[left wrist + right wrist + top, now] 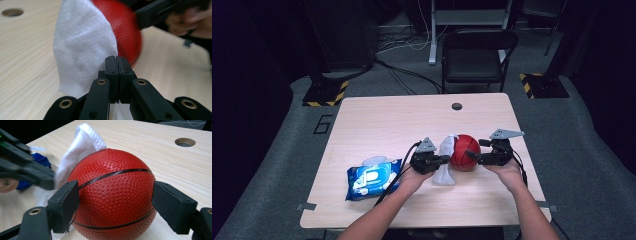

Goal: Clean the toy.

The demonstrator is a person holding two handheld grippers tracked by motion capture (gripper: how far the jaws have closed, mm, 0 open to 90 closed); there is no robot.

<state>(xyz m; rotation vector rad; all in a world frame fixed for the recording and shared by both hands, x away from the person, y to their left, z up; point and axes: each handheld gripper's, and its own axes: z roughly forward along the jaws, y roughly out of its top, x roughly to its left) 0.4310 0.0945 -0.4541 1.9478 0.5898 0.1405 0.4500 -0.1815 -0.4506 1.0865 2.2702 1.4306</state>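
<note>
The right tool (113,202) clamps the red ball (113,195) between its pads, resting on the worktop (382,120); the left tool (116,63), jaws together on the white wipe (82,47), presses it against the ball's far side; a hard wiping stroke could roll the dimpled ball from that shallow grip.

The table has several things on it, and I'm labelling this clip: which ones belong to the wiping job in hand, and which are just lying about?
In the job:
- red ball, clamped between the right gripper fingers
- white wipe, pinched by the shut left gripper against the ball

Lying about:
- blue wipes pack, near the table's left edge
- black chair behind the table
</note>
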